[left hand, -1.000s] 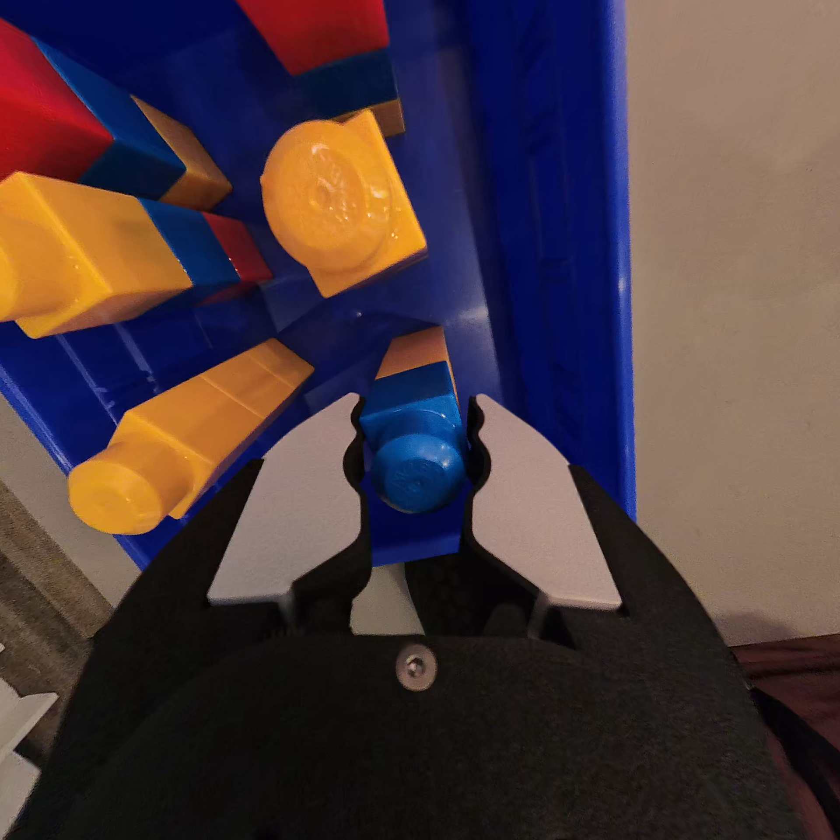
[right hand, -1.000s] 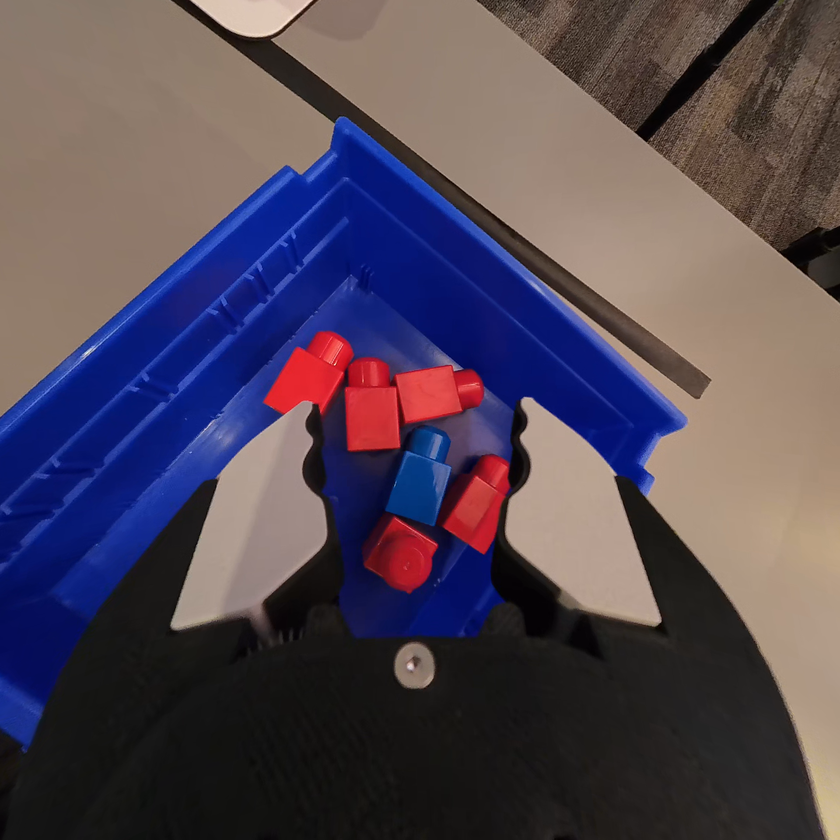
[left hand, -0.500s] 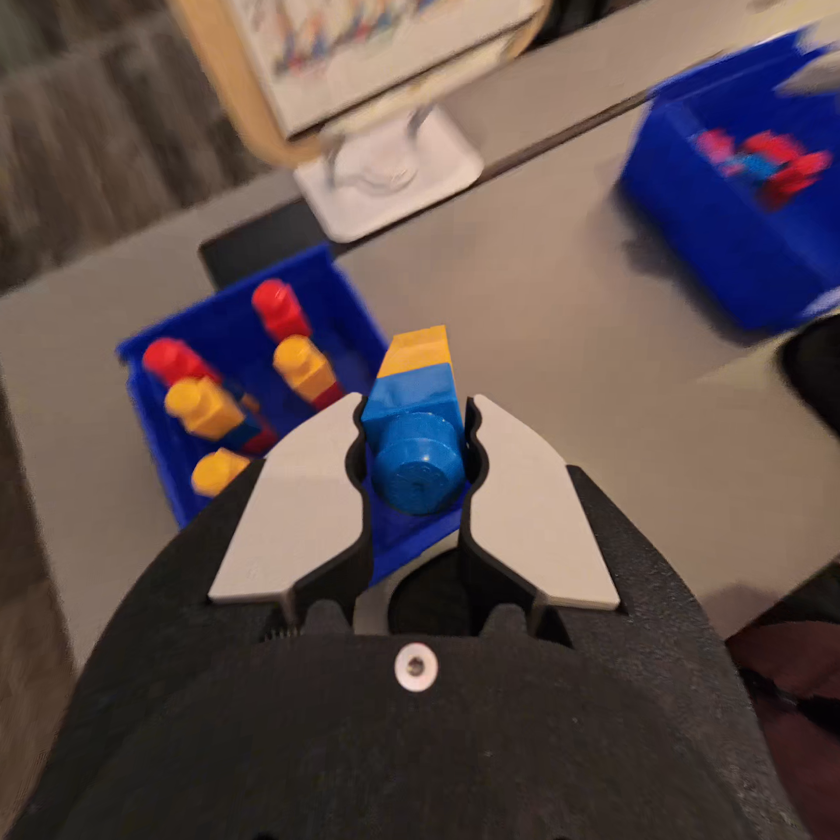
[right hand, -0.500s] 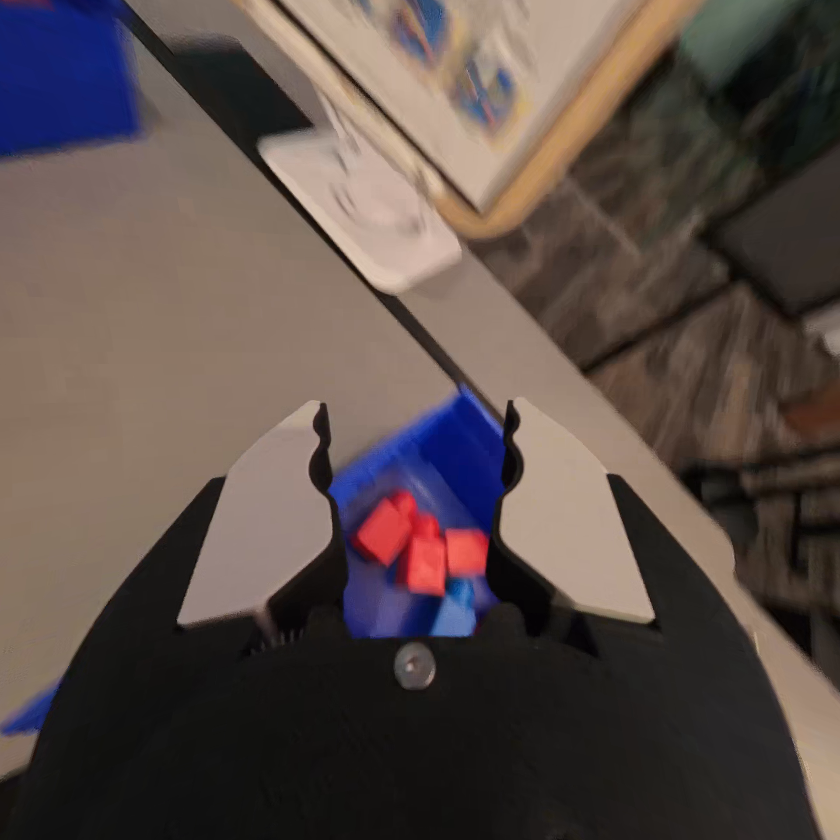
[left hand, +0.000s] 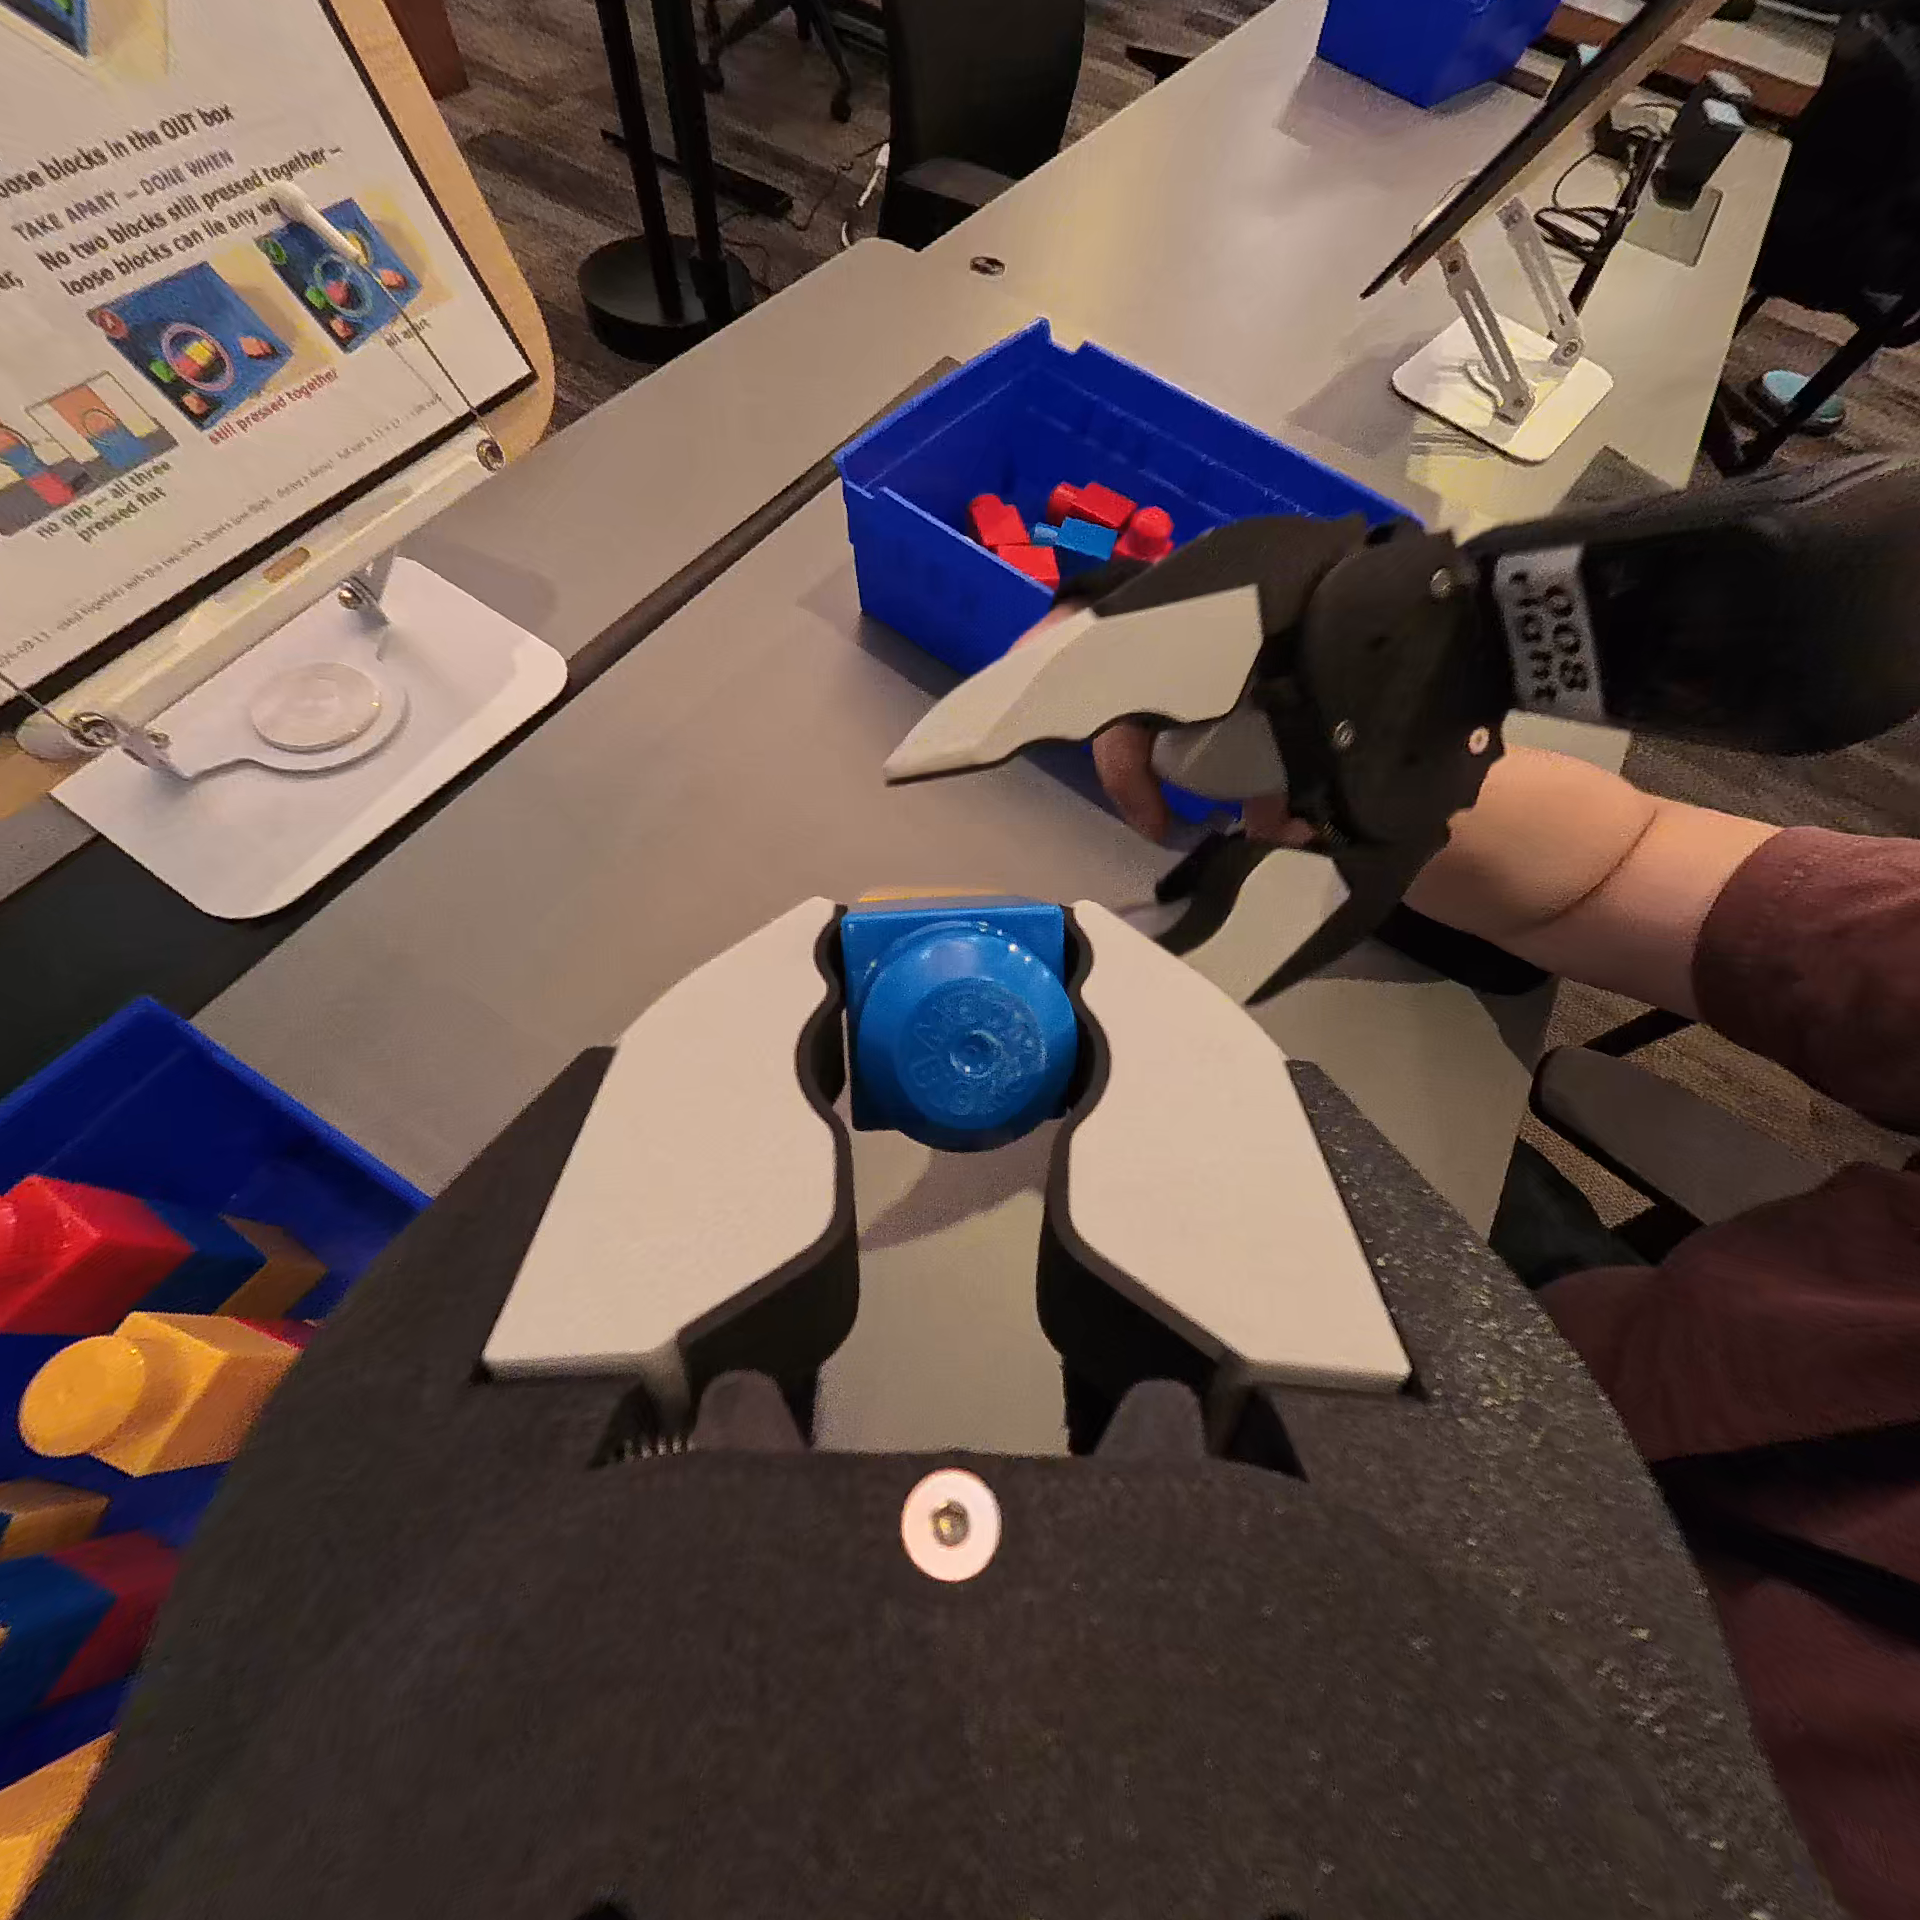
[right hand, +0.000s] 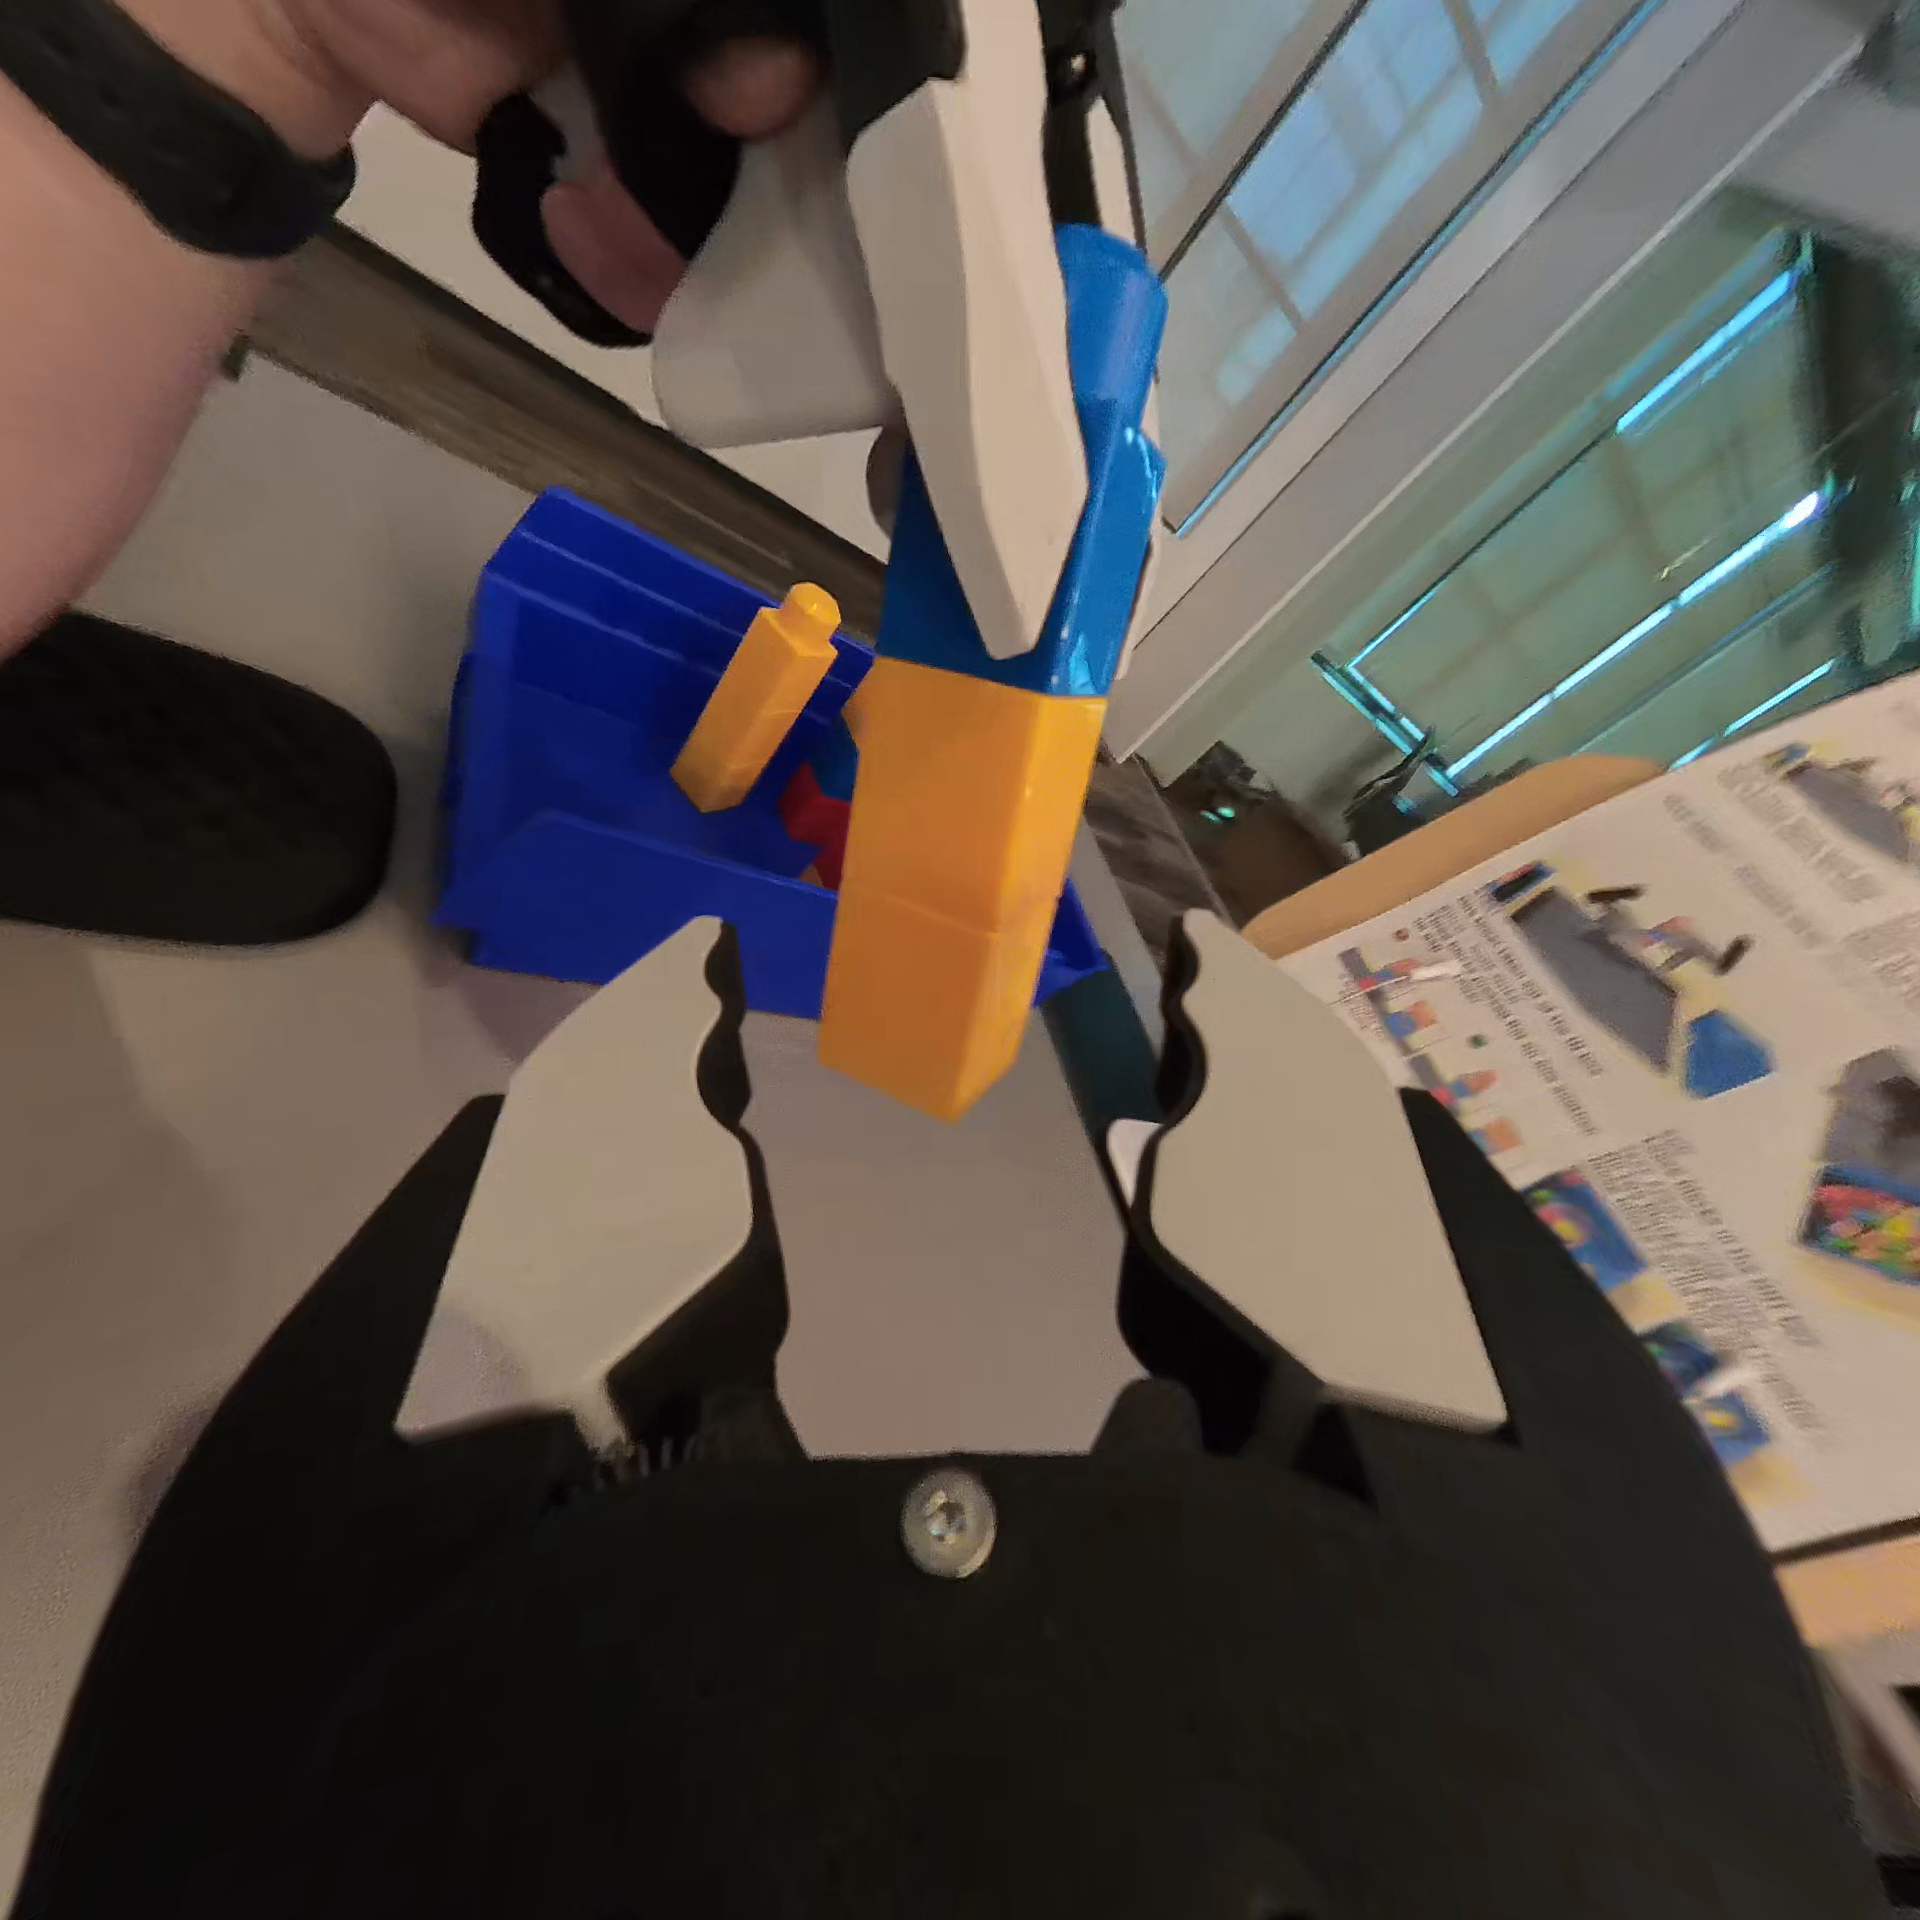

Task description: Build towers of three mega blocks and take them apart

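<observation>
Left gripper (left hand: 956,1023) clamped on the blue top block (left hand: 954,1013) of a three-block tower (right hand: 956,790), grey pads (left hand: 717,1101) pressed against its two flat sides, stud end pointing back toward the camera

In the right wrist view, same tower seen side-on: blue block up inside the left gripper (right hand: 997,436), two orange blocks (right hand: 940,904) hanging free below it, long axis running nearly along the line between the two grippers and tilted a little

Right gripper (right hand: 951,1023) spread wide and bare, nothing between its fingers (right hand: 623,1101), the tower's orange free end just beyond the tips and roughly centred in the gap, slightly toward the left finger

Decisive relation: free end points at the open right gripper, so probably a straight advance along the tower's axis, a close on the lowest orange block, then a pull apart; likely the take-apart phase

Further out, blue bin (left hand: 1039,436) of loose red and blue blocks behind the right gripper, another blue bin (right hand: 582,727) of built towers behind the held one, instruction board (left hand: 208,260) on its stand at the back of the grey table (left hand: 675,779)
</observation>
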